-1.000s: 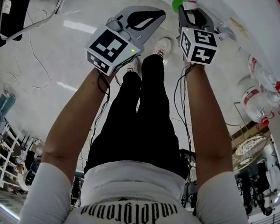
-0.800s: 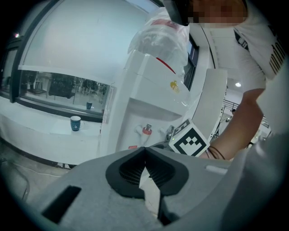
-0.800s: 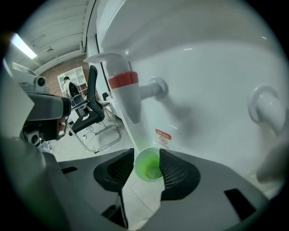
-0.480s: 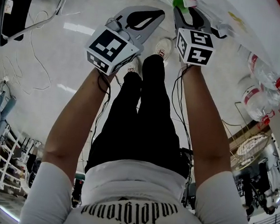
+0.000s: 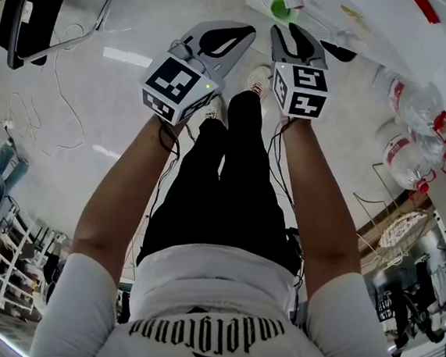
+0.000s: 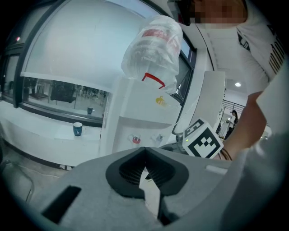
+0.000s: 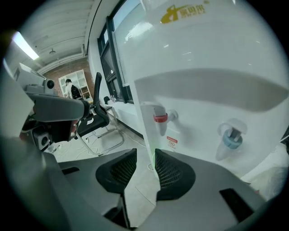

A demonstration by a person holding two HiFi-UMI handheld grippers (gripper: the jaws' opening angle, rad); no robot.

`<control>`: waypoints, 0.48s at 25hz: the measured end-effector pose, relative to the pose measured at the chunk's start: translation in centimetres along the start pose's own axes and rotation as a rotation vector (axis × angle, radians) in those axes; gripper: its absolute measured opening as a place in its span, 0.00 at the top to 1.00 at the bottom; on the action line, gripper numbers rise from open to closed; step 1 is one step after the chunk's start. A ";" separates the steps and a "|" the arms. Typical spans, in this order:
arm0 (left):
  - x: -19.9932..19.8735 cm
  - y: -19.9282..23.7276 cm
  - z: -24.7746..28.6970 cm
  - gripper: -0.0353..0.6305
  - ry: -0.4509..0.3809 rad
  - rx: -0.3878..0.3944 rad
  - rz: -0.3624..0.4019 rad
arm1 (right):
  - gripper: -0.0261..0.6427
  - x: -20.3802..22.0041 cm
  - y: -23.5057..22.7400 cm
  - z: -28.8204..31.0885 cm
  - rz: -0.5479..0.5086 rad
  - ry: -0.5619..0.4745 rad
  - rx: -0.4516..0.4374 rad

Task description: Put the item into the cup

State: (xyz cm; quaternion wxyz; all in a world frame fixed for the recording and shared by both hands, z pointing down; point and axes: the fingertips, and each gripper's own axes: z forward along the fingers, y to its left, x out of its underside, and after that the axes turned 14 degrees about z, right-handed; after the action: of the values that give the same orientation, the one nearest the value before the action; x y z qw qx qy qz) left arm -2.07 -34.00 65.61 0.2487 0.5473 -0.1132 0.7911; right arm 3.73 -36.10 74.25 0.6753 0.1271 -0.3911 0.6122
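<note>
Much open floor lies beside left gripper; dispenser faces right gripper.

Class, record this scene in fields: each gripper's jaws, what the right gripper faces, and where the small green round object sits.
Left gripper: jaws together, empty
Right gripper: jaws apart, nothing between; just been closing slightly
Right gripper faces: white water dispenser with red tap and blue tap
Small green round object: beyond the right gripper's tips, untouched
</note>
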 end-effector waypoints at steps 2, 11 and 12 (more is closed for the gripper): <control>-0.7 -1.0 -0.9 0.92 0.000 0.000 0.011 | 0.78 -0.1 0.8 -1.5 -0.023 0.000 -0.006; -5.7 -4.7 -7.3 0.93 -0.035 -0.005 -0.031 | 0.90 -3.5 7.3 -9.9 -0.121 -0.043 -0.060; -6.5 -4.9 -8.2 0.92 -0.043 -0.009 -0.028 | 0.91 -4.0 8.3 -10.9 -0.125 -0.051 -0.077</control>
State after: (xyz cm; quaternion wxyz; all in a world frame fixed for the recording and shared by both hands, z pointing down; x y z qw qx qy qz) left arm -4.38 -27.87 56.08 0.2597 0.5646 -0.1146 0.7750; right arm 0.36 -30.14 61.75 0.7066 0.1407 -0.4227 0.5498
